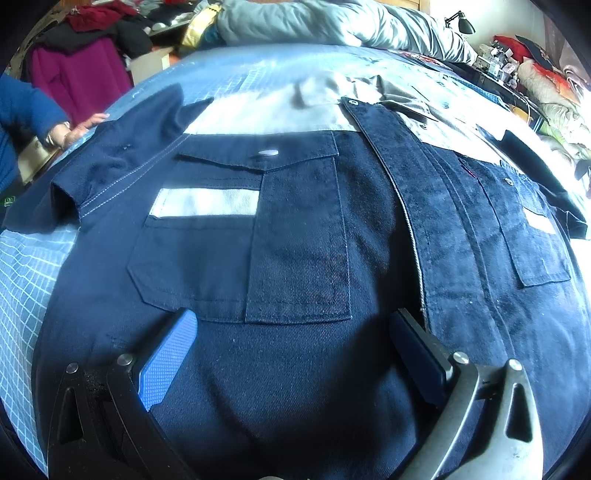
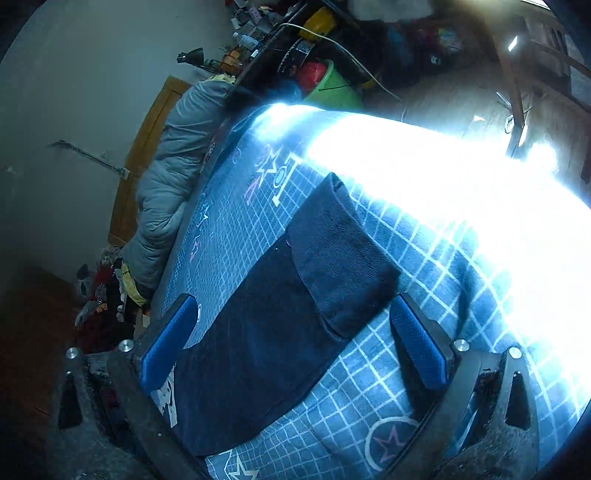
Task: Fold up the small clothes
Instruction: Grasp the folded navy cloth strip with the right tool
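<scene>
A navy short-sleeved work shirt [image 1: 295,229] with a grey yoke, chest pockets and pale reflective strips lies spread front-up on the blue checked bedsheet [image 1: 26,273]. My left gripper [image 1: 293,328] is open just above its lower front, below the left chest pocket [image 1: 240,236]. In the right wrist view the shirt's navy sleeve [image 2: 332,251] lies flat on the sheet, and my right gripper [image 2: 291,314] is open and straddles it, with nothing between the blue pads [image 2: 168,339].
A person's hand [image 1: 79,127] in a blue sleeve rests at the shirt's far left sleeve. A grey quilt [image 1: 332,22] lies along the bed's far side. Piles of clothes [image 1: 88,48] and clutter surround the bed. Strong glare [image 2: 461,177] washes out the sheet's right part.
</scene>
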A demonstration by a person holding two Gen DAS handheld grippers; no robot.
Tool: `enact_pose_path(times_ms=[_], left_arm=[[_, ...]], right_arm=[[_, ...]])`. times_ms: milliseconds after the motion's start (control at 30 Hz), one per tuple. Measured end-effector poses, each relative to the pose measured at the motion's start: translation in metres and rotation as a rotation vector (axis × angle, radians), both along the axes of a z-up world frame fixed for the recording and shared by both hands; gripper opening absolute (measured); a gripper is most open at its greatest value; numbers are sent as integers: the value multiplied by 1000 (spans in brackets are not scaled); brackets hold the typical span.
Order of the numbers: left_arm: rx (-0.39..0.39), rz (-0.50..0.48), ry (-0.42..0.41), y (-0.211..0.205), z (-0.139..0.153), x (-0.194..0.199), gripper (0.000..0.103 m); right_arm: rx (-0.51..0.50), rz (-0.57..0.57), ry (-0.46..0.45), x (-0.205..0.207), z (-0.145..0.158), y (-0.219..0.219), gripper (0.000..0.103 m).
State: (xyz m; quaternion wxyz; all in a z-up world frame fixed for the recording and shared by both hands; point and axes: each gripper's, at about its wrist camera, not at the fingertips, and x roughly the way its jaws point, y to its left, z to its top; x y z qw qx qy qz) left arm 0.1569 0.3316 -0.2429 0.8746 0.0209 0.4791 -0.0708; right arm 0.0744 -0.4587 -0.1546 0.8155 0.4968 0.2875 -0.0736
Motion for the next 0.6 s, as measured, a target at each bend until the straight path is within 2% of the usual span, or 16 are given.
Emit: enact_pose_path(times_ms=[67,100,167,200,333,367,400,467,533,600], left_arm=[[0,0,0,0,0,0,103],[0,0,0,0,0,0,103],[0,1,0,0,0,0,103],[-1,1,-1,0,0,0,103],[-3,1,-3,0,0,0,103],[-3,1,-2,0,0,0,103],[-4,1,-2,0,0,0,103],[-5,1,-2,0,0,0,103],[-5,0,-2,0,0,0,103],[-5,-1,0,0,1,0,103]], right_arm=[[-5,19,-16,4,5,1,96],[-24,15,14,7,2,0,95],[-22,-16,43,3,-10,-6,83],[-27,-32,36,-1,-11,-6,81],[-50,-24,25,-2,-9,-5,81],[-49,-19,25,0,-9,-5,78],[-43,-11,20,3,-10,-6,72],[0,8,14,15,-15,-5,16],[-12,16,-26,19,-2,9,14],[-46,78,-99,30,29,41,14]])
